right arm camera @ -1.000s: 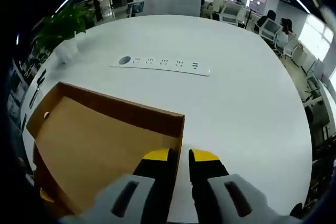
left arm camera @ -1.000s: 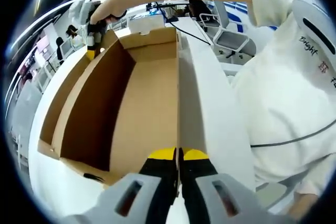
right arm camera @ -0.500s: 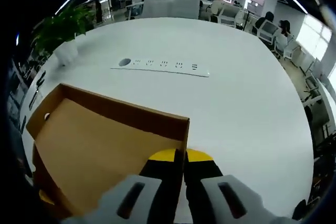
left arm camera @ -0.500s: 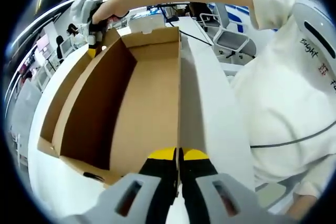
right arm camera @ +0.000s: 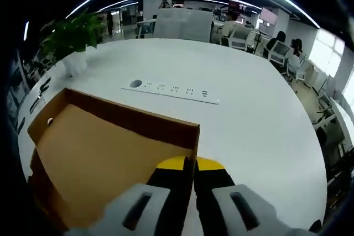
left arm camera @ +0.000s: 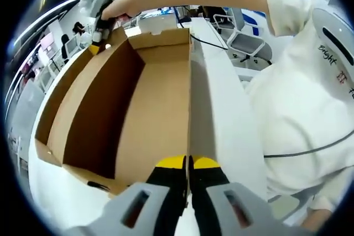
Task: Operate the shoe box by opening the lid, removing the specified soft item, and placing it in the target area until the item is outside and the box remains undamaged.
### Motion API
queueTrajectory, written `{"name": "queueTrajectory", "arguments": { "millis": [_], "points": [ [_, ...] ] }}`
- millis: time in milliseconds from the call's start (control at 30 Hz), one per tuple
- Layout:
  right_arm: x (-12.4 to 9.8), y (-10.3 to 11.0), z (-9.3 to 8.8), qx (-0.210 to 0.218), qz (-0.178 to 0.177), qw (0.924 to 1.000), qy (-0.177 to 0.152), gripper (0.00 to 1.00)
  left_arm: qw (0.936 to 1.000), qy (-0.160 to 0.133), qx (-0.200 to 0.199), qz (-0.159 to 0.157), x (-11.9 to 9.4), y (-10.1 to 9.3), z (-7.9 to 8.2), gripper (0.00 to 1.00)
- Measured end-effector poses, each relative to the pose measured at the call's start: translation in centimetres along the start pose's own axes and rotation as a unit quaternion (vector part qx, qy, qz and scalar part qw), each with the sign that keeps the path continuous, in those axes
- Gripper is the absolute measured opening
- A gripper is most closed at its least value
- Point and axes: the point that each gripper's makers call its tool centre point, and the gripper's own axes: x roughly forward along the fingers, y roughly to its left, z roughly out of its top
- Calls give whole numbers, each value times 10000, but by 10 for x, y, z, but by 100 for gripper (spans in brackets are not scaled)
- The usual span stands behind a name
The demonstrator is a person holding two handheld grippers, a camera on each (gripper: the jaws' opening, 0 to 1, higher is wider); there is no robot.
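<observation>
Condition, near to far, referenced to the shoe box lid (left arm camera: 166, 98).

1. Left claw (left arm camera: 187, 162): the jaws are together, clamped on the near edge of the lid wall, where the brown inner face meets the white outer face. In the left gripper view the lid runs away from this claw as an open tray, hollow side showing.

2. Right claw (right arm camera: 188, 162): the jaws are together, clamped on the lid's wall at one corner. In the left gripper view the same claw (left arm camera: 97, 41) sits at the lid's far left corner, held by the person's hand (left arm camera: 119, 8). The lid is thus gripped at two opposite ends.

3. Beyond the lid, in the right gripper view, the white counter (right arm camera: 260, 136) carries a power strip (right arm camera: 174, 89) well apart from the lid, and a potted plant (right arm camera: 74, 42) further out at the counter's edge.

Procedure, as judged: the step in hand is carrying the lid off and setting it aside.
- Keep both claws level with each other so the cardboard does not twist or crease.
- Hold only enough clamp force to prevent slip; the thin wall dents easily.
- Lower the lid flat onto bare counter, short of the power strip, before releasing either claw.

The soft item and the box base cannot be located here; the lid's hollow shows bare cardboard.
</observation>
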Motion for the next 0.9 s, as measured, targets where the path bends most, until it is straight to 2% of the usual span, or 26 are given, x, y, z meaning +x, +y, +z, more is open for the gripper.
{"name": "queueTrajectory", "arguments": {
  "millis": [33,67,100,167,233,400,500,567,667,700,800,900],
  "points": [
    [-1,-2,1,-83,-35,10000,17,3,10000,6,-7,5,0,0,0,1],
    [-4,-3,-2,154,-35,9999,64,3,10000,12,5,18,0,0,0,1],
    [-7,-2,-2,189,-28,9998,5,3,10000,24,-31,26,0,0,0,1],
    [-9,-2,3,453,-18,9989,-152,2,9999,70,-75,45,1,0,-1,1],
    [-12,-4,13,470,-60,9980,-427,2,9999,67,-119,53,1,1,-1,1],
    [-32,-1,26,42,-261,9954,-917,2,9998,17,-176,71,0,2,-1,2],
    [-47,0,30,-41,-336,9930,-1130,2,9997,-1,-246,96,-1,2,-1,2],
    [-63,1,41,-62,-402,9868,-1565,2,9996,17,-235,138,0,1,-1,2],
    [-77,2,44,72,-381,9831,-1787,1,9995,80,-269,164,1,2,0,2],
    [-79,2,48,275,-303,9803,-1934,1,9995,87,-267,172,1,2,0,2],
    [-83,-1,49,377,-202,9788,-2003,0,9994,70,-273,179,1,3,0,2],
    [-80,-3,47,270,-281,9796,-1970,0,9996,66,-208,164,1,2,-1,2]
  ]
}}
